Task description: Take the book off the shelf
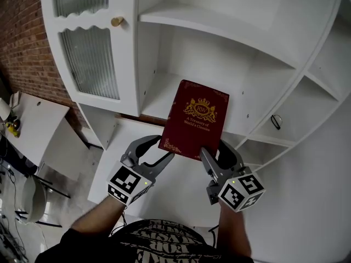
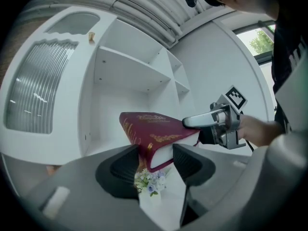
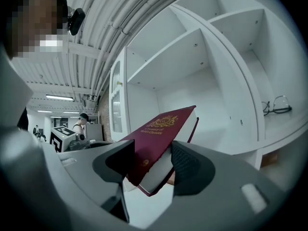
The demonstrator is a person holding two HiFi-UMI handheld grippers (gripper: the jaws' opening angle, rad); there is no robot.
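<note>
White shelf unit (image 1: 219, 26) behind; left gripper (image 1: 163, 148) & right gripper (image 1: 215, 152) each pinch burgundy book (image 1: 197, 119) at a lower corner. Only left gripper view shows flowers (image 2: 150, 179), poss. fake; eyeglasses (image 3: 276, 105) plain in right gripper view.

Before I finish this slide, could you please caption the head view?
Left gripper and right gripper hold a dark red book in front of the white shelves.
</note>
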